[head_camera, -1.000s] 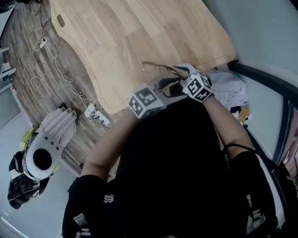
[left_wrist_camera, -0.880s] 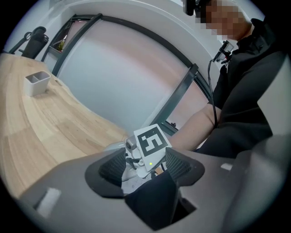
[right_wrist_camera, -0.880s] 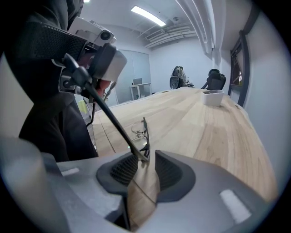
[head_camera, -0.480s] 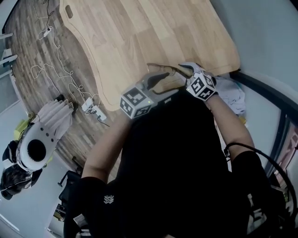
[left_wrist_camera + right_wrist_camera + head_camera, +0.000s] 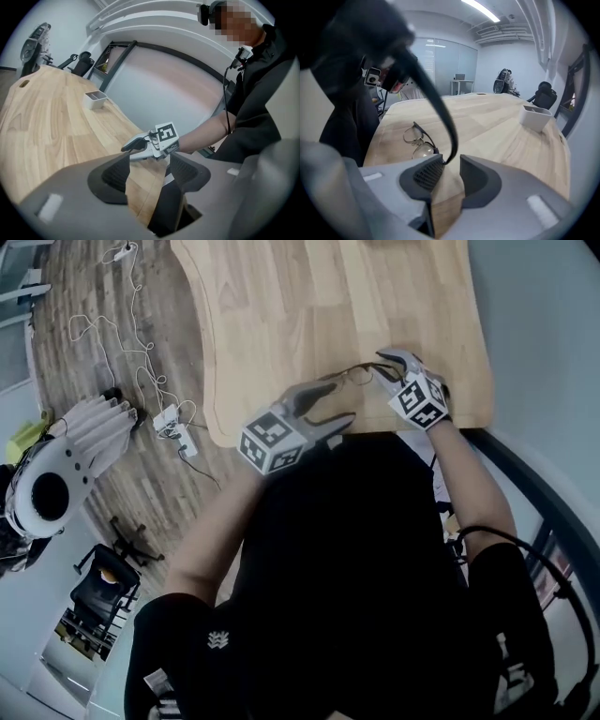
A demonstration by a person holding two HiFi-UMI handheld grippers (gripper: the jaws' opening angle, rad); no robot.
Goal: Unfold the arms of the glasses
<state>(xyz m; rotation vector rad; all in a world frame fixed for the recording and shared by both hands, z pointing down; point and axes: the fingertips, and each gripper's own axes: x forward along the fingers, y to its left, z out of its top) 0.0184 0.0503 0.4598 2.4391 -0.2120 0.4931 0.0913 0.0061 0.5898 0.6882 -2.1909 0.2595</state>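
Note:
The dark-rimmed glasses (image 5: 417, 139) sit low over the wooden table (image 5: 281, 315), lenses towards the person. One dark arm (image 5: 440, 112) rises from between my right gripper's pads towards the camera, big and blurred. The right gripper (image 5: 450, 176) has its jaws closed in on that arm. In the head view the glasses (image 5: 360, 374) show as a thin frame just left of the right gripper (image 5: 392, 364). My left gripper (image 5: 328, 404) hangs open near the table's front edge, apart from the glasses. Its pads (image 5: 115, 174) hold nothing, and the right gripper (image 5: 151, 144) lies ahead of it.
A small white tray (image 5: 536, 117) stands further along the table (image 5: 42, 122). The table's right edge (image 5: 486, 381) is close to the right gripper. On the floor at the left lie white cables with a power strip (image 5: 169, 418), a white machine (image 5: 52, 479) and a chair (image 5: 108, 577).
The head view has swung, so the table sits higher and further right. The left gripper has drawn back from the glasses and stays open. The right gripper keeps its hold.

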